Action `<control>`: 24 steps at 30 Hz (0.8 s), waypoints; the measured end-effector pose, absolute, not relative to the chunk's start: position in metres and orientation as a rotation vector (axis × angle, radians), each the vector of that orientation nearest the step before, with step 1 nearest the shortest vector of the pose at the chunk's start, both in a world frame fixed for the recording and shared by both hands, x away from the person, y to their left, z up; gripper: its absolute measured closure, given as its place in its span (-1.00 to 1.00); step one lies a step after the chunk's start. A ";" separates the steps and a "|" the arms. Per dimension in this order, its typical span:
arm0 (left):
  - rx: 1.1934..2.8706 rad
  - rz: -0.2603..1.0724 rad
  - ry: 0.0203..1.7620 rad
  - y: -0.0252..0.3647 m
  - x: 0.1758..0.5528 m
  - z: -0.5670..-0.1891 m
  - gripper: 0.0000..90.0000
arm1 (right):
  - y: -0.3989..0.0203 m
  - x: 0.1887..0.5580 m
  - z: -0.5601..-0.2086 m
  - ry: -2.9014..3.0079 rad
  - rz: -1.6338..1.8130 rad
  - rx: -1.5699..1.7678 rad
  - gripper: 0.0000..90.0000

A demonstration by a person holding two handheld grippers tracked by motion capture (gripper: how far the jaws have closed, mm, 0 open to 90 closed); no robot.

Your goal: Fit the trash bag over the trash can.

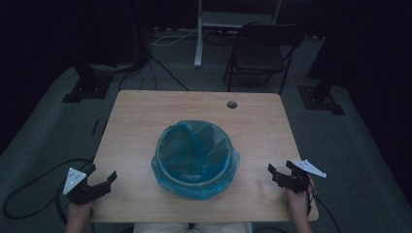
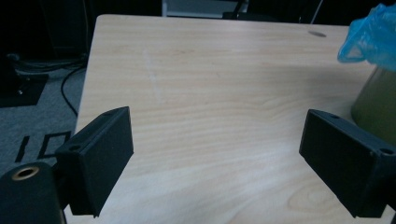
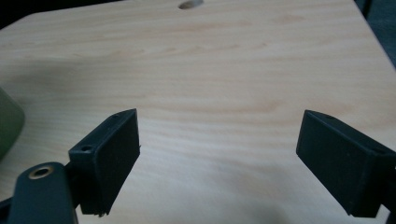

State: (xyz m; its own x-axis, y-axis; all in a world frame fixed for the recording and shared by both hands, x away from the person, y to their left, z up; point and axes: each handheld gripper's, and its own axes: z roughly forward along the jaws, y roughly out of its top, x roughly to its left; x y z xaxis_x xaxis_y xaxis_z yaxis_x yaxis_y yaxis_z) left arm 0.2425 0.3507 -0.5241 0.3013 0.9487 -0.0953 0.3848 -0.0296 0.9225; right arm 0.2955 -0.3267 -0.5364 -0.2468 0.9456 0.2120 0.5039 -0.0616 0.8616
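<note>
A round bin [image 1: 195,160] lined with a blue plastic bag [image 1: 194,145] stands at the middle of the wooden table [image 1: 141,121], toward its near edge. The bag's rim folds down over the bin's olive wall [image 2: 376,105]. My left gripper [image 1: 103,180] rests at the table's near left corner, open, with bare wood between its jaws [image 2: 215,154]. At the near right corner my right gripper [image 1: 281,171] is open too, with nothing between its jaws [image 3: 217,158]. A sliver of the bin's wall [image 3: 9,121] shows at the left edge of the right gripper view.
A round cable hole [image 1: 231,104] sits near the table's far edge. Beyond the table stand a dark folding chair [image 1: 260,51] and a white stand leg [image 1: 198,34]. Cables [image 1: 145,68] lie on the grey carpet, and black stand bases [image 1: 85,87] flank the table.
</note>
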 end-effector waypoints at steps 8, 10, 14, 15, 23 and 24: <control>1.598 0.728 1.293 0.366 0.225 -0.530 -0.77 | -0.346 0.270 -0.543 1.725 1.213 1.589 -0.70; 1.603 0.729 1.299 0.367 0.224 -0.531 -0.77 | -0.349 0.268 -0.543 1.718 1.210 1.595 -0.70; 1.619 0.725 1.321 0.371 0.219 -0.537 -0.77 | -0.359 0.254 -0.544 1.702 1.154 1.604 -0.70; 1.622 0.725 1.325 0.371 0.218 -0.538 -0.77 | -0.362 0.251 -0.544 1.698 1.133 1.607 -0.70; 1.616 0.715 1.349 0.375 0.210 -0.544 -0.77 | -0.386 0.230 -0.550 1.598 1.091 1.679 -0.70; 1.613 0.716 1.349 0.375 0.209 -0.544 -0.77 | -0.391 0.227 -0.551 1.564 1.104 1.694 -0.70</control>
State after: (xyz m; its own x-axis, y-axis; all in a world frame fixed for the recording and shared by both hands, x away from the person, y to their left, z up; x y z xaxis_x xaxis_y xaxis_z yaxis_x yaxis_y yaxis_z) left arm 0.2094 0.3747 -0.5438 0.2411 0.9645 -0.1076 0.4515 -0.0133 0.8922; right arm 0.2271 -0.3906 -0.5513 -0.0282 0.9820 0.1868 0.5047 -0.1474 0.8506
